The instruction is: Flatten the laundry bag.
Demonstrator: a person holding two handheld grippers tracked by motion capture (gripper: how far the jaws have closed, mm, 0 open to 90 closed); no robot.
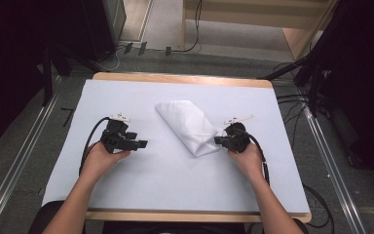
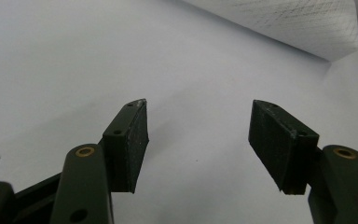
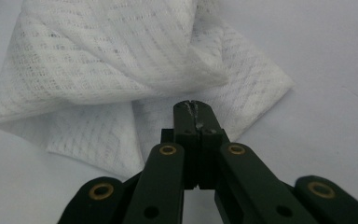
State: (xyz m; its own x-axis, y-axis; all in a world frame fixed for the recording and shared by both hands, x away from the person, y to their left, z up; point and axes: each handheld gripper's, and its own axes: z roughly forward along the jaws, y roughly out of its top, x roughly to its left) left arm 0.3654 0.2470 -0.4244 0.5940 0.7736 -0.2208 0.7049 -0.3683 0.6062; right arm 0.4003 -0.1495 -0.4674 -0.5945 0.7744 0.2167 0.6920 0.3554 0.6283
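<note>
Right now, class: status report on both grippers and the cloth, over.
Left gripper open, clear of cloth. Right gripper shut at cloth's edge. Nothing in the way.

Matt cloth, matt plastic, pale wood

The white cloth (image 3: 121, 70) looks soft and thin, with a woven grid texture. The table cover (image 1: 175, 180) is smooth and matt, paper-like; the table edge (image 1: 175, 78) is light wood. The right gripper (image 3: 195, 105) shows 2 matt black plastic jaws with brass-coloured rivets.
</note>
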